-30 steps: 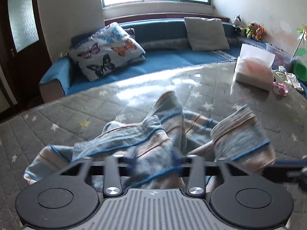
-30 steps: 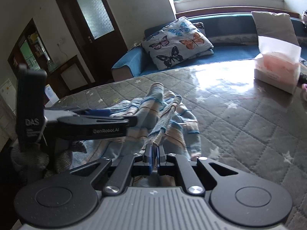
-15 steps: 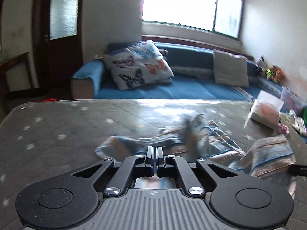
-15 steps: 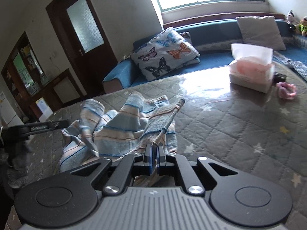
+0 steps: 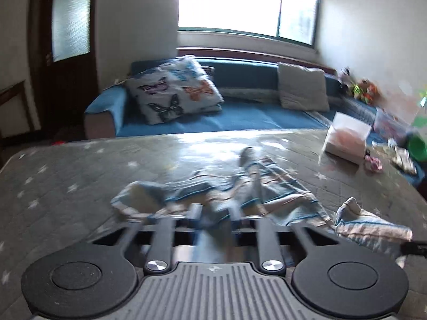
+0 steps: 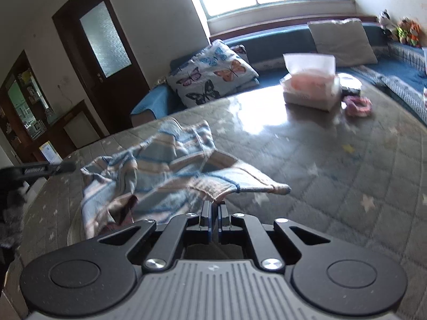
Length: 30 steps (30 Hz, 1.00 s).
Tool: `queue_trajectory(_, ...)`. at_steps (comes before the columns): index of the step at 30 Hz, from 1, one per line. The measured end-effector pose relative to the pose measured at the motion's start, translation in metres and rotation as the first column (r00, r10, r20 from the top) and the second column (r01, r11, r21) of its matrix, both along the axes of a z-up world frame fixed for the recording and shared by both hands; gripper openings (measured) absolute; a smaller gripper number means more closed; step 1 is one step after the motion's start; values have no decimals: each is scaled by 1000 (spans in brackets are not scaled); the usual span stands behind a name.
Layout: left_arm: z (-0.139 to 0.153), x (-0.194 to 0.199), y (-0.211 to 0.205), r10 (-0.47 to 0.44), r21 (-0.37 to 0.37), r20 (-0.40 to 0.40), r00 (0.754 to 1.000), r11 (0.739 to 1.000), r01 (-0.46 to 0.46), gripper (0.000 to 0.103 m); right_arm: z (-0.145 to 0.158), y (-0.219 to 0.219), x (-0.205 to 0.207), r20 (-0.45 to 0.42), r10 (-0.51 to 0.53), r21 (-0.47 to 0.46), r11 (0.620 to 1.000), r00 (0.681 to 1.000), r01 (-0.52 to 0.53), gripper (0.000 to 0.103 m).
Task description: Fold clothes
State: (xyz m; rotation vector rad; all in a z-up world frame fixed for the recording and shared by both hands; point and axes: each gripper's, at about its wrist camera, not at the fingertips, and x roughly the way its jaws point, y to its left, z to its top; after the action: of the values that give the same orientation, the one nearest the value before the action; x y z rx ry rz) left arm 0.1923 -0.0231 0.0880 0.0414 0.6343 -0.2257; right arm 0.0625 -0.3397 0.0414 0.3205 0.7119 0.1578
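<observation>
A striped blue, beige and white garment [image 5: 240,194] lies crumpled on the grey quilted table [image 5: 66,176]. My left gripper [image 5: 213,213] is open, its blurred fingers [image 5: 196,210] on either side of a fold at the garment's near edge. In the right wrist view the garment [image 6: 165,170] spreads left of centre. My right gripper [image 6: 213,213] is shut on the garment's near hem and holds it just above the table. The left gripper's tip [image 6: 48,169] shows at the far left.
A tissue box [image 6: 311,85] and a pink hair tie [image 6: 357,105] sit at the table's far right. A blue sofa [image 5: 240,117] with a butterfly pillow [image 5: 173,96] stands behind the table. A dark door [image 6: 98,53] is at the left.
My left gripper let go, shut, pulled back, then opened again over the garment's near edge. My right gripper kept its hold and pulled the hem out to the right, spreading the cloth.
</observation>
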Motion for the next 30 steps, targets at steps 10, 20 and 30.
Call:
queue_trajectory(10, -49, 66, -58, 0, 148, -57, 998, 989, 9, 51, -33, -19, 0, -69, -29, 93, 995, 997, 36, 7)
queue_trajectory(20, -27, 44, -7, 57, 45, -31, 998, 997, -55, 4, -49, -34, 9, -75, -79, 270, 958, 994, 96, 21)
queue_trajectory(30, 16, -33, 88, 242, -80, 35, 970, 968, -238, 4, -36, -34, 11, -16, -94, 279, 956, 995, 95, 6)
